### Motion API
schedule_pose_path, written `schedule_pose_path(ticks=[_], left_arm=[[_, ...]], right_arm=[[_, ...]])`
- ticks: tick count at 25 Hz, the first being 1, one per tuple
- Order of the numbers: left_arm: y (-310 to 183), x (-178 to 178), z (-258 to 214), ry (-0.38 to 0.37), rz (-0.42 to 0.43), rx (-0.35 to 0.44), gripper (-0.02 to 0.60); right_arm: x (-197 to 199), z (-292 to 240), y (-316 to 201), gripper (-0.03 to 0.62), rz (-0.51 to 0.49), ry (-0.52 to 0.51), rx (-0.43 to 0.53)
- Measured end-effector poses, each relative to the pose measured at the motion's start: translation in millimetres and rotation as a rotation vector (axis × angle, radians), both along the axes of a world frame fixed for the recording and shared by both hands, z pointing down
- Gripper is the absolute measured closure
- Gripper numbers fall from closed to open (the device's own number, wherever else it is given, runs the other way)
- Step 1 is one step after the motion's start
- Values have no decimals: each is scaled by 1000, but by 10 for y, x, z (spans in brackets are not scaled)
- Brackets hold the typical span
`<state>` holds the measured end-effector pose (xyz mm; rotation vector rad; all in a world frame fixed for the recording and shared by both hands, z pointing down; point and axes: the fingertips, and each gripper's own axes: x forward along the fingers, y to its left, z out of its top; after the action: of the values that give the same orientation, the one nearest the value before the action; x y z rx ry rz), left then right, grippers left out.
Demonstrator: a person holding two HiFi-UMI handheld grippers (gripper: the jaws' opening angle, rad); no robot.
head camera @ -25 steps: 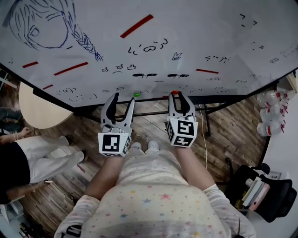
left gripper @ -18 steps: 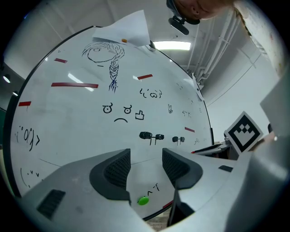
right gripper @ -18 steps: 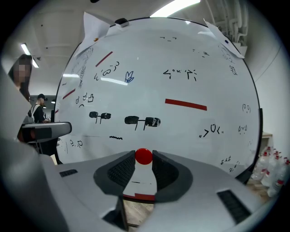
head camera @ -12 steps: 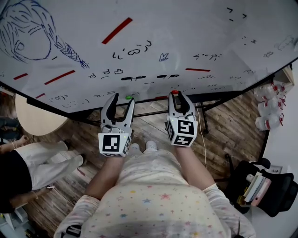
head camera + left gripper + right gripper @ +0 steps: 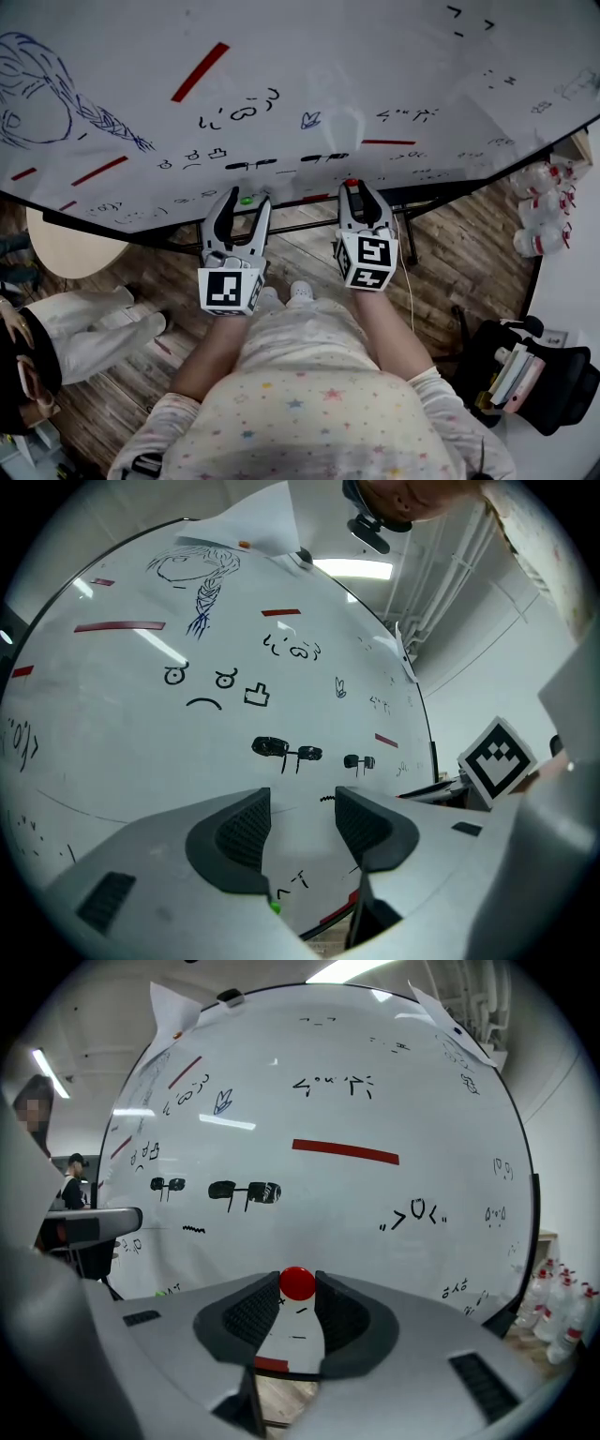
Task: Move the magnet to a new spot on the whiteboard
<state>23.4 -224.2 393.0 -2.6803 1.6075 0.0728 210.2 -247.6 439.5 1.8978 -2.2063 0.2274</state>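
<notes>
1. My right tongs (image 5: pixel 298 1292) (image 5: pixel 355 191) are closed most of the way, pinching the round red magnet (image 5: pixel 297 1282) (image 5: pixel 351 183) right at the jaw tips.
2. The magnet sits at the lower part of the whiteboard (image 5: pixel 375 1082) (image 5: pixel 309 66). I can't tell if it touches the board.
3. A red strip magnet (image 5: pixel 345 1151) is on the board above the right tongs, well apart from them.
4. My left tongs (image 5: pixel 302 803) (image 5: pixel 248 198) are wide open with nothing between the jaws, only board behind.
5. A small green magnet (image 5: pixel 275 907) shows below the left jaws, near the board's bottom edge.
</notes>
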Motion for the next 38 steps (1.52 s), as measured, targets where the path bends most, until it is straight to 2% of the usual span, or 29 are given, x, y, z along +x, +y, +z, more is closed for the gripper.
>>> schedule_pose_path(ticks=[15, 38], left_arm=[[-48, 42, 105, -15, -29, -26, 382], [-52, -23, 82, -13, -51, -18, 382]], right_arm=[[82, 233, -177, 477, -21, 5, -42], [89, 243, -211, 471, -37, 13, -23]])
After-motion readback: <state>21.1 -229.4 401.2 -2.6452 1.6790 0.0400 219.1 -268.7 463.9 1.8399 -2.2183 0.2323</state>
